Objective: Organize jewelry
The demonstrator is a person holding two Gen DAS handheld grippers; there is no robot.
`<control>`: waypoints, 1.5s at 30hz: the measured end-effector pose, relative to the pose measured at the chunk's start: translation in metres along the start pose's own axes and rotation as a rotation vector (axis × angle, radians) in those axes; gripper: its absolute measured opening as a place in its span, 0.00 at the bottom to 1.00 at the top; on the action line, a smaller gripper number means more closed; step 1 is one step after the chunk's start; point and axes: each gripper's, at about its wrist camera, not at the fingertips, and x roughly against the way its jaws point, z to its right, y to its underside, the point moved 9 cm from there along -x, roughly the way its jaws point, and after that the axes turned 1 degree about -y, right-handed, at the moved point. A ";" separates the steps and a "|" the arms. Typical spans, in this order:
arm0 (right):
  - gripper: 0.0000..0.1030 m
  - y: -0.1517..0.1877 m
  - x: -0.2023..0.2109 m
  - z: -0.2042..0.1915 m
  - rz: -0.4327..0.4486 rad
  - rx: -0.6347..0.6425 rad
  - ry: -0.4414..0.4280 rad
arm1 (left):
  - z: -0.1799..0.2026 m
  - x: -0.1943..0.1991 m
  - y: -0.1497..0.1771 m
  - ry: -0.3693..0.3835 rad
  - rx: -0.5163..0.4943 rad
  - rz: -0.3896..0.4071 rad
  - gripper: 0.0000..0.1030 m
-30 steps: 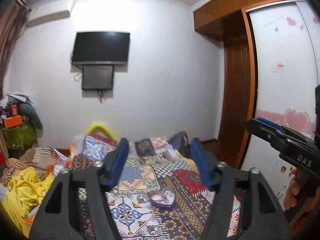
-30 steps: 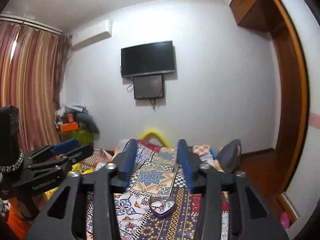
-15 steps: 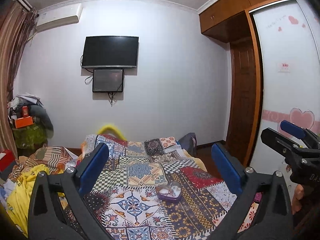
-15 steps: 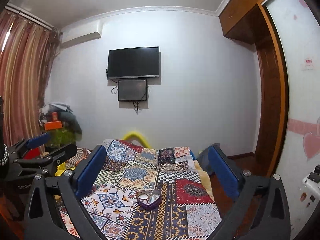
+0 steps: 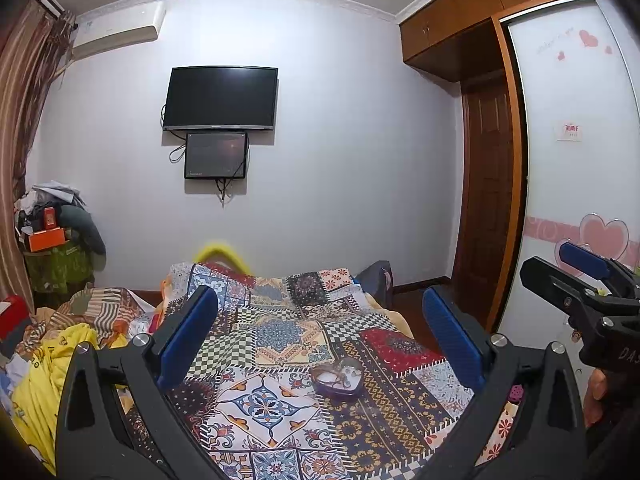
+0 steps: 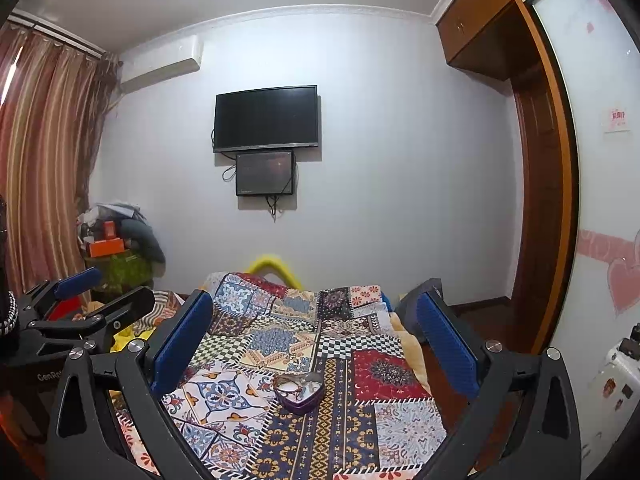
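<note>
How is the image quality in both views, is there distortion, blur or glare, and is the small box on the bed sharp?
Left wrist view: strong fisheye bending of wardrobe and ceiling line, dark corners, even indoor light, heart-shaped box slightly soft. Right wrist view: same bending, curtain bright at the left edge, box fairly sharp, contents too small to tell.

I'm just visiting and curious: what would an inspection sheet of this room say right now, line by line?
Surface: patchwork bedspread covering the bed.
Job's things: heart-shaped box open on the bedspread, jewelry inside.
Clutter: yellow cloth and piled clothes at the left.
Grippers: left gripper open, empty; right gripper open, empty; both apart from the box.
Cables: loose wires under the TV.
Surroundings: air conditioner, curtain, wooden door.
</note>
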 end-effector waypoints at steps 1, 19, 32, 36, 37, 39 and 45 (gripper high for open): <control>0.98 0.000 0.000 0.000 -0.002 0.000 -0.001 | 0.000 0.000 0.000 0.001 0.001 -0.001 1.00; 0.98 0.000 0.000 0.002 -0.020 -0.006 -0.003 | 0.002 -0.001 0.001 0.021 0.000 -0.012 1.00; 0.98 0.000 0.001 0.005 -0.028 -0.020 0.001 | 0.005 -0.002 0.001 0.038 0.001 -0.018 1.00; 0.98 0.000 0.002 0.007 -0.027 -0.027 0.003 | 0.004 -0.003 0.002 0.042 0.011 -0.022 1.00; 0.98 0.000 0.002 0.007 -0.027 -0.028 0.003 | 0.004 -0.004 0.002 0.043 0.014 -0.024 1.00; 0.98 0.001 0.002 0.008 -0.028 -0.029 0.002 | 0.003 -0.005 0.003 0.046 0.020 -0.029 1.00; 0.98 0.002 0.001 0.009 -0.030 -0.036 0.003 | 0.001 -0.008 0.005 0.038 0.021 -0.035 1.00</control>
